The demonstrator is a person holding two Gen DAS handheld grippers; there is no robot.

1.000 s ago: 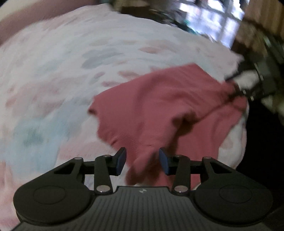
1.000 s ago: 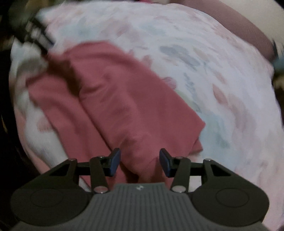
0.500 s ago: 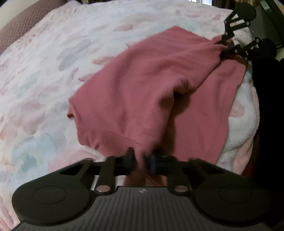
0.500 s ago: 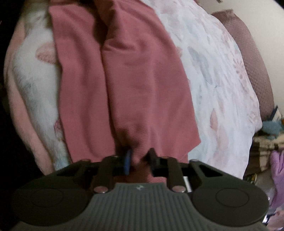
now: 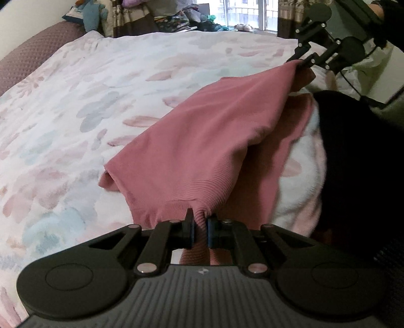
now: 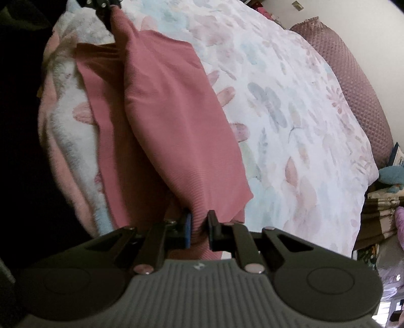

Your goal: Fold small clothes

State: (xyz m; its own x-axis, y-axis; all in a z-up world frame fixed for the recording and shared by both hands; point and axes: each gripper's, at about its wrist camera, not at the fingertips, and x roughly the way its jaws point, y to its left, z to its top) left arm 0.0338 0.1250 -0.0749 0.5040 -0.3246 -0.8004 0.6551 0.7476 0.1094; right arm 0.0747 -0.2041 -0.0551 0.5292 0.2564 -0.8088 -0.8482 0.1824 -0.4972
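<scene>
Pink garment (image 5: 202, 141) lies near the edge of a bed with a floral blanket (image 5: 75, 106). Left gripper (image 5: 200, 227) is clamped on its ribbed hem; right gripper (image 6: 199, 228) is closing on another bunched edge, cloth between the pads. A mauve headboard (image 6: 353, 83) borders the bed, and a window (image 5: 242, 12) is behind.

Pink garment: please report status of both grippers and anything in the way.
Left gripper shut on pink garment. Right gripper closing, same garment pinched between pads. Near edge lifted off bedspread, far part still lying. Nothing in the way.
</scene>
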